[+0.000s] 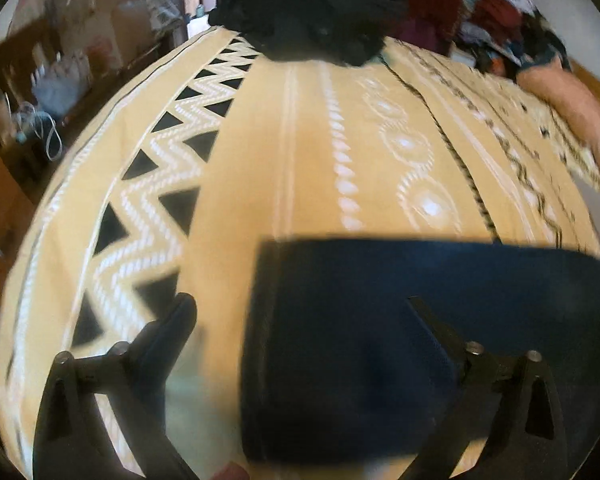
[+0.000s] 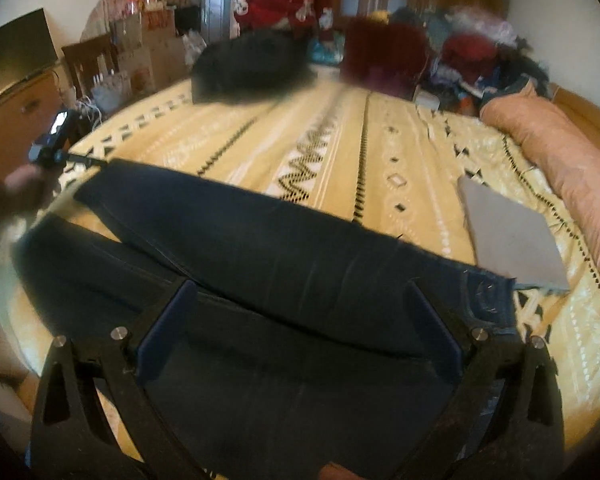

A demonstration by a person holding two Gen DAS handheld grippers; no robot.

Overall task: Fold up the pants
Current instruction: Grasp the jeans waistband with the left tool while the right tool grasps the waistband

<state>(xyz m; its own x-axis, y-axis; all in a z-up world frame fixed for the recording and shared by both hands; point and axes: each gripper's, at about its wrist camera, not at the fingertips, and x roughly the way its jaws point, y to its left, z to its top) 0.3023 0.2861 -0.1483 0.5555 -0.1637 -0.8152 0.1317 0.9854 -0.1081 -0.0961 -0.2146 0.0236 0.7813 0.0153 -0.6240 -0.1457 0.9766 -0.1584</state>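
Dark navy denim pants point(image 2: 260, 240) spread across the yellow patterned bedspread point(image 2: 340, 152), legs splayed, seen whole only from the right wrist. Right gripper point(image 2: 300, 300) spread wide above them, pinching nothing. Left gripper point(image 1: 300, 312) likewise spread, over one blurred pant edge. Grey flat pad point(image 2: 508, 236) just beside the pants.

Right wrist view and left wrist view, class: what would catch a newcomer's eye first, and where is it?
The dark navy pants stand out first, spread across the near part of the yellow patterned bedspread, with the open right tongs over them. In the left wrist view the left tongs are open over one end of the pants. At the far edge sits a heap of clothes, and a grey flat square lies to the right.
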